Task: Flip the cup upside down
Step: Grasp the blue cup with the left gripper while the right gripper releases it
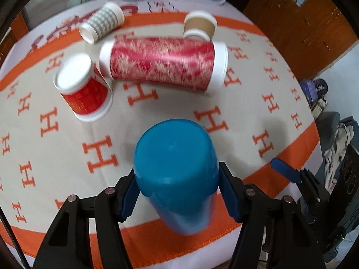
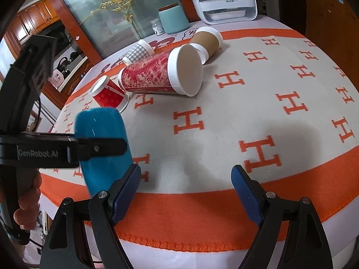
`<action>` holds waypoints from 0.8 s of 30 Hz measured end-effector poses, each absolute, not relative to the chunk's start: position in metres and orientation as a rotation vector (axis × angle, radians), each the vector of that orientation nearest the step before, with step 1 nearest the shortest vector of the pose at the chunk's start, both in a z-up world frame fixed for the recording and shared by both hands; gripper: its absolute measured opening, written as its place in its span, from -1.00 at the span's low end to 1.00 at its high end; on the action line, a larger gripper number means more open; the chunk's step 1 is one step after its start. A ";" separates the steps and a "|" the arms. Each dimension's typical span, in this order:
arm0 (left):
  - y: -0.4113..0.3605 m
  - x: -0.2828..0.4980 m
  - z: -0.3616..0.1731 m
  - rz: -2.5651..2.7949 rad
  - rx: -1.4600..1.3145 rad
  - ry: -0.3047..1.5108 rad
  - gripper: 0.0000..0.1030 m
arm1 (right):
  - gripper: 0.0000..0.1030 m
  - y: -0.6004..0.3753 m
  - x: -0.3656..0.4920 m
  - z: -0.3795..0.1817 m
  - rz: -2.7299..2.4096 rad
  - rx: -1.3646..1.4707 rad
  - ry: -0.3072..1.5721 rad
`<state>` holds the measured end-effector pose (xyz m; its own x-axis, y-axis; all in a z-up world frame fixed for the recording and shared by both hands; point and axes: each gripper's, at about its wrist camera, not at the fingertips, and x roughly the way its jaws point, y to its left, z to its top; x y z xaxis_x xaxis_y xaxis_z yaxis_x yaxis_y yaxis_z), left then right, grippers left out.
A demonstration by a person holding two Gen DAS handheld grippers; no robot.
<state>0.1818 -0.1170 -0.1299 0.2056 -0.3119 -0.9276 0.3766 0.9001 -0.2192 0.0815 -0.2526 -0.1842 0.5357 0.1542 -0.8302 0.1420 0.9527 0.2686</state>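
The left gripper (image 1: pixel 177 192) was clamped on the blue cup (image 1: pixel 177 168), base up, held between its pads above the near orange border of the cloth (image 2: pixel 224 134). The right gripper (image 2: pixel 186 192) stood wide and empty just beside it. Farther off, a small red cup (image 1: pixel 84 89) stood inverted; a large red cup (image 1: pixel 161 63), a checked cup (image 1: pixel 103 22) and a brown cup (image 1: pixel 199 25) lay toppled.

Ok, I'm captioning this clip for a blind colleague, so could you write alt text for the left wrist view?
The left gripper clamps a blue cup with its closed base facing up, above an orange-and-cream H-patterned tablecloth. Beyond it, a small red cup stands inverted, and a large red cup, a checked cup and a brown cup lie tipped over.
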 end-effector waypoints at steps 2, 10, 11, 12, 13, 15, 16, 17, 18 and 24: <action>-0.112 0.184 -0.125 -0.470 0.054 1.230 0.21 | 0.65 -0.255 0.081 -0.183 -0.007 0.329 1.003; -0.106 0.184 -0.115 -0.425 0.074 1.022 0.21 | 0.65 -0.264 0.078 -0.180 -0.062 0.339 0.980; -0.105 0.183 -0.113 -0.421 0.079 0.990 0.21 | 0.65 -0.264 0.078 -0.180 -0.065 0.342 0.978; -0.106 0.182 -0.112 -0.418 0.083 0.959 0.21 | 0.65 -0.265 0.078 -0.180 -0.070 0.346 0.976; -0.106 0.181 -0.113 -0.417 0.087 0.924 0.21 | 0.64 -0.266 0.079 -0.181 -0.072 0.349 0.973; -0.107 0.180 -0.114 -0.414 0.091 0.876 0.21 | 0.64 -0.268 0.079 -0.180 -0.078 0.357 0.964; -0.107 0.179 -0.116 -0.412 0.092 0.861 0.21 | 0.64 -0.268 0.079 -0.180 -0.080 0.360 0.961; -0.107 0.179 -0.119 -0.410 0.093 0.843 0.21 | 0.64 -0.268 0.079 -0.181 -0.082 0.362 0.959; -0.106 0.178 -0.122 -0.409 0.094 0.823 0.21 | 0.64 -0.268 0.079 -0.181 -0.085 0.364 0.956; -0.104 0.171 -0.142 -0.389 0.140 0.822 0.20 | 0.64 -0.264 0.081 -0.183 -0.091 0.361 0.952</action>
<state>0.1709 -0.1036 -0.1423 0.6145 -0.2829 -0.7364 0.3900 0.9204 -0.0282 0.0809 -0.2644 -0.1830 0.5814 0.0815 -0.8095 0.2332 0.9365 0.2618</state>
